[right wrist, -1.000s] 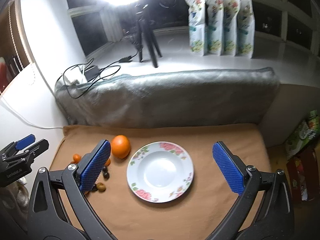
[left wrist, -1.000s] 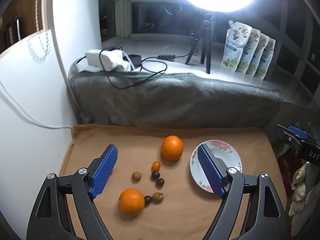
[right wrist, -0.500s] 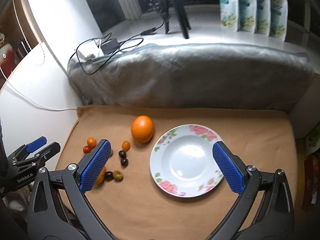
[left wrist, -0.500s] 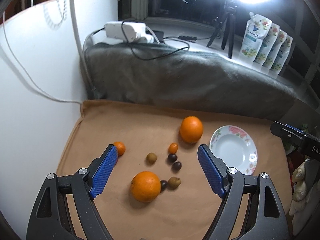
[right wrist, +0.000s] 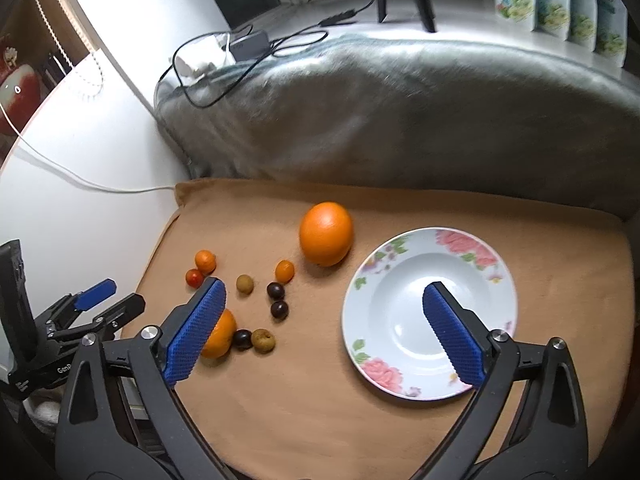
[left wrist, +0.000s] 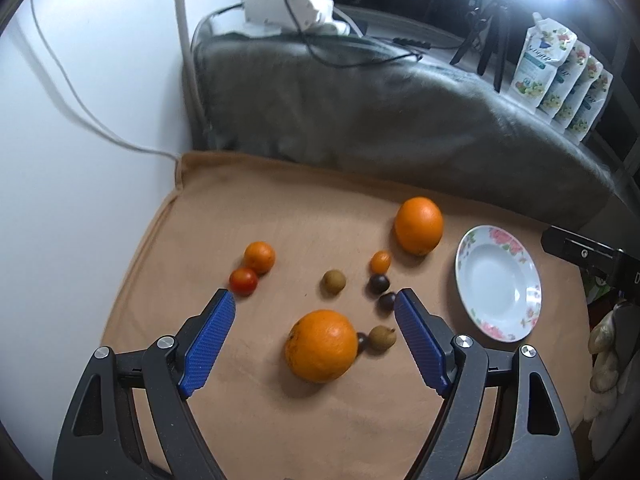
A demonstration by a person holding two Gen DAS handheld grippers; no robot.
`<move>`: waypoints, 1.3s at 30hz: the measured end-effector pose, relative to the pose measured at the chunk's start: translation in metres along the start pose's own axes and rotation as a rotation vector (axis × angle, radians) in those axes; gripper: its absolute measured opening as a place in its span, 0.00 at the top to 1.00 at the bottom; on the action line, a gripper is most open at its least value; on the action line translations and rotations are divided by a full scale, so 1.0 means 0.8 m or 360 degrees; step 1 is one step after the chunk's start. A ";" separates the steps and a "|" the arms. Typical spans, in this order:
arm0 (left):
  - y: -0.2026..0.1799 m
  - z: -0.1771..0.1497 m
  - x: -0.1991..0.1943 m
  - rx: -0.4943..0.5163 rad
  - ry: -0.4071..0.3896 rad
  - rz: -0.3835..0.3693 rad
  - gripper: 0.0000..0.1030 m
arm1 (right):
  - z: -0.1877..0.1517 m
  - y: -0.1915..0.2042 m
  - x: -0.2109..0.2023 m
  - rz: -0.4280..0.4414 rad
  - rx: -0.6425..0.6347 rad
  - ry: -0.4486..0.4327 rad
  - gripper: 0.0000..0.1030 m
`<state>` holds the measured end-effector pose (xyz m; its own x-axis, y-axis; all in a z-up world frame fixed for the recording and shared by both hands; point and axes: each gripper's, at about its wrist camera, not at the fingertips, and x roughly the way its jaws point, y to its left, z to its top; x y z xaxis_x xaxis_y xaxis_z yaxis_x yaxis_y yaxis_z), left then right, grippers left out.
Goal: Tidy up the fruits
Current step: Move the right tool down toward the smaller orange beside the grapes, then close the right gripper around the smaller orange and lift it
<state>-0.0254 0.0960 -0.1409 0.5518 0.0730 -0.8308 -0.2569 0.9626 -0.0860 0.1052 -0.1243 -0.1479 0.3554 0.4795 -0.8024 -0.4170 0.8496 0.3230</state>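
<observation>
On a tan cloth (left wrist: pixel 280 208) lie two big oranges, a near orange (left wrist: pixel 321 346) and a far orange (left wrist: pixel 419 225), plus several small fruits: a small orange (left wrist: pixel 259 257), a red tomato (left wrist: pixel 243 281), brown and dark berries. A white floral plate (left wrist: pixel 498 282) sits empty at the right. My left gripper (left wrist: pixel 315 338) is open, its jaws either side of the near orange, above it. My right gripper (right wrist: pixel 324 330) is open and empty, between the fruits and the plate (right wrist: pixel 430 312); the far orange (right wrist: pixel 326 233) lies beyond it.
A grey rolled blanket (left wrist: pixel 380 120) borders the cloth at the back, with a white power strip (left wrist: pixel 288 10) and cables on it. A white wall (left wrist: pixel 80 160) stands on the left. Refill pouches (left wrist: pixel 560 80) and a tripod (left wrist: pixel 488 40) stand behind.
Both grippers have moved forward and tilted down over the cloth. The near orange now lies between the left jaws. The right gripper's right finger now overlaps the plate.
</observation>
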 end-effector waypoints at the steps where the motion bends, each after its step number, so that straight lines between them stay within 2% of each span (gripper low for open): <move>1: 0.004 -0.002 0.004 -0.0016 0.0017 -0.0013 0.21 | 0.000 0.000 0.004 0.0010 -0.0005 0.0013 0.03; 14: 0.055 -0.050 0.053 -0.0299 0.0248 -0.0232 0.23 | 0.002 0.026 0.069 0.0208 -0.0084 0.0222 0.08; 23: 0.065 -0.076 0.083 -0.0479 0.0392 -0.0440 0.26 | -0.008 0.073 0.132 0.0426 -0.0181 0.0454 0.09; 33: 0.080 -0.090 0.105 -0.0643 0.0447 -0.0578 0.31 | -0.029 0.113 0.194 0.0517 -0.0235 0.0673 0.12; 39: 0.085 -0.092 0.110 -0.0688 0.0452 -0.0621 0.32 | -0.033 0.128 0.214 0.0548 -0.0241 0.0740 0.13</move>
<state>-0.0524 0.1484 -0.2599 0.4532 -0.3898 -0.8017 -0.4090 0.7082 -0.5756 0.1017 0.0391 -0.2655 -0.2106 0.5463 -0.8107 -0.5698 0.6053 0.5558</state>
